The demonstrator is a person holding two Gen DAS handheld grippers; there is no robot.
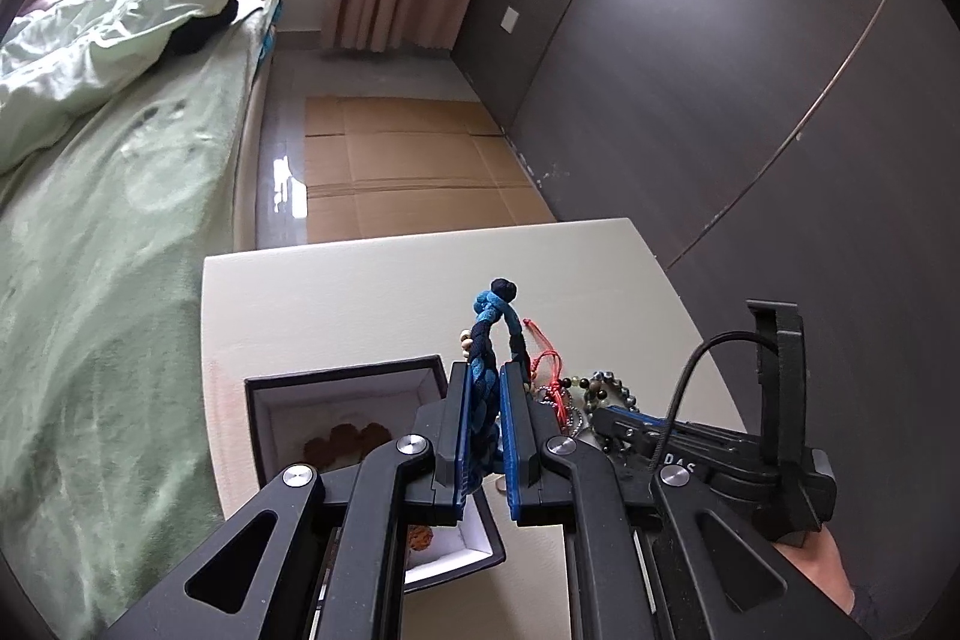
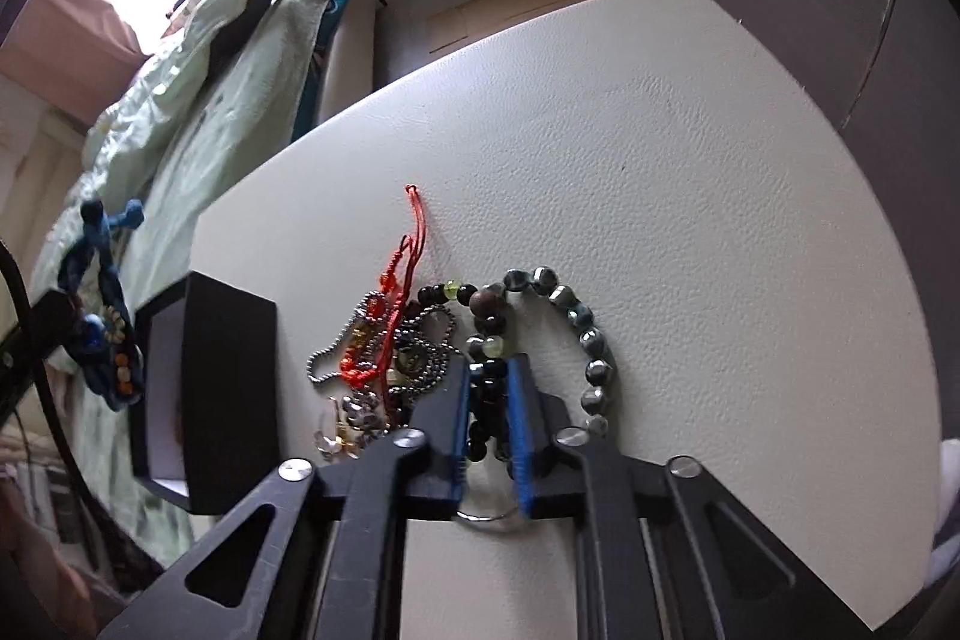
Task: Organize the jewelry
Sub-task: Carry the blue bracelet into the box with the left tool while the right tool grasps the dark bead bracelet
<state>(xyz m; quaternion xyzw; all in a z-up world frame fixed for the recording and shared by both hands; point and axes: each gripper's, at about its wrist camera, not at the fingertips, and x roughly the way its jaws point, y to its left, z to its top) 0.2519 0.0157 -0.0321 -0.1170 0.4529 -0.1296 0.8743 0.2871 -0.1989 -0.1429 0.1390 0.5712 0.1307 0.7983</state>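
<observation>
My left gripper (image 1: 485, 370) is shut on a blue braided bracelet (image 1: 489, 307), whose knotted loop stands up above the pads. It hangs over the right side of an open black box (image 1: 336, 376) with a white lining and brown beads (image 1: 345, 439) inside. On the white table (image 2: 660, 160) lies a tangle of jewelry: a red cord (image 2: 411, 244), a ball chain (image 2: 324, 358) and a grey bead bracelet (image 2: 591, 340). My right gripper (image 2: 489, 364) is down on this pile, shut on a dark bead bracelet (image 2: 480, 307). The black box (image 2: 231, 376) stands to the pile's left.
A bed with a green blanket (image 1: 120, 220) runs along the table's left side. Flattened cardboard (image 1: 408, 160) lies on the floor beyond the table. Dark wardrobe doors (image 1: 720, 70) stand on the right. A hand (image 1: 816, 568) holds the right gripper.
</observation>
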